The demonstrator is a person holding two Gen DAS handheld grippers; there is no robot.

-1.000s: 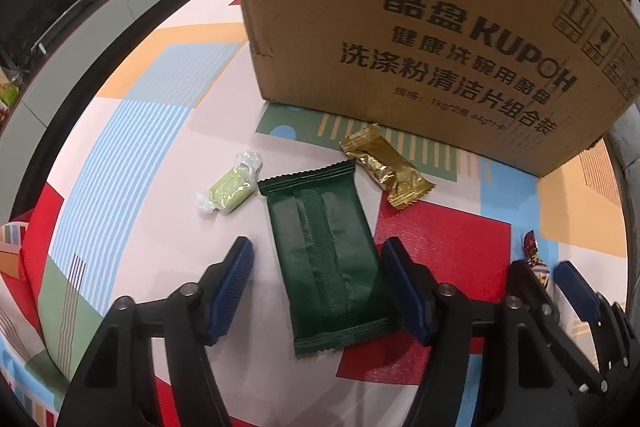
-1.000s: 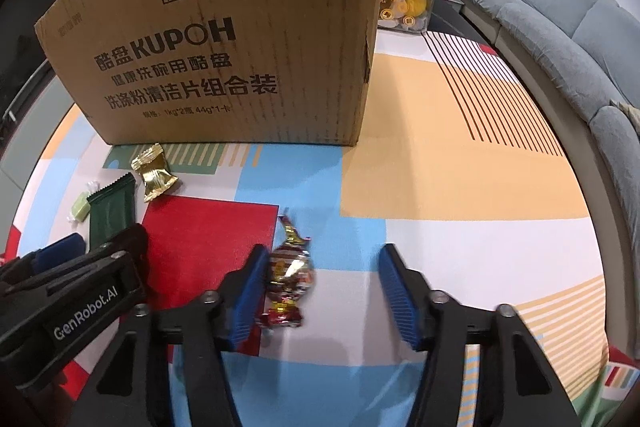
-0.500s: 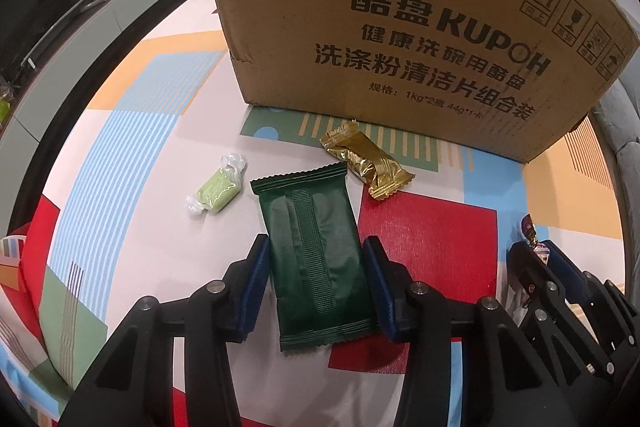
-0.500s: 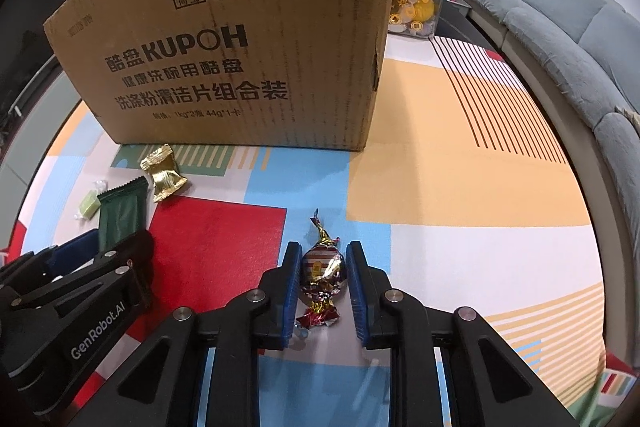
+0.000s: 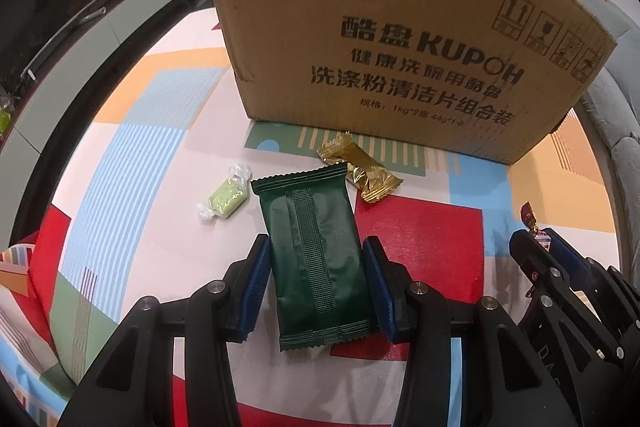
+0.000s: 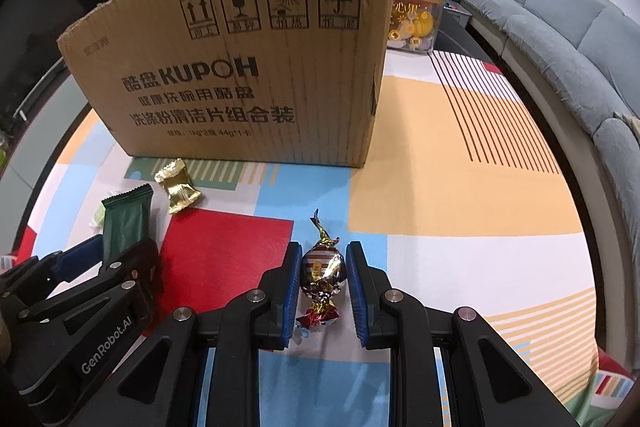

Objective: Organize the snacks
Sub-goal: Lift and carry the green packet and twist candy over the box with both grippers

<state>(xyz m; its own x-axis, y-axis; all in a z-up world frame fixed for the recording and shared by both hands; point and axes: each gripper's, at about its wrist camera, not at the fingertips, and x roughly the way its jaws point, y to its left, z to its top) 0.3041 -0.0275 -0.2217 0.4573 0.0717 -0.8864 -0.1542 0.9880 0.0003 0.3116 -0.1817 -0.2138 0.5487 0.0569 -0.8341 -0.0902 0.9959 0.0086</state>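
A second ago both claws stood wide apart around their snacks; now each is clamped. In the left wrist view, the left claw (image 5: 316,283) at lower centre has closed its blue pads on the long edges of the dark green packet (image 5: 314,255), which it straddled loosely before. The packet lies flat on the table (image 5: 132,163), its far serrated end pointing toward the cardboard box (image 5: 384,39) at the top of the frame.

Left of the packet, a pale green wrapped candy (image 5: 226,197) lies just beside it, apart from the claw. Farther left the patterned cloth runs bare to the table's curved dark edge, the widest open room in this view. Right of the packet's far end, a gold foil snack (image 5: 360,173) sits between it and the foot of the box, leaving only a narrow strip there. A bare red patch follows to the right.

In the right wrist view, the left claw shows at lower left. At lower centre the right claw (image 6: 323,283) has drawn its pads tight against the body of a striped foil twist candy (image 6: 322,273), which earlier lay loose nearer the left finger. Its twisted ends poke out above and below. To the right, the cloth is bare out to the table's rim, with a grey sofa (image 6: 580,39) curving beyond it in the upper right.
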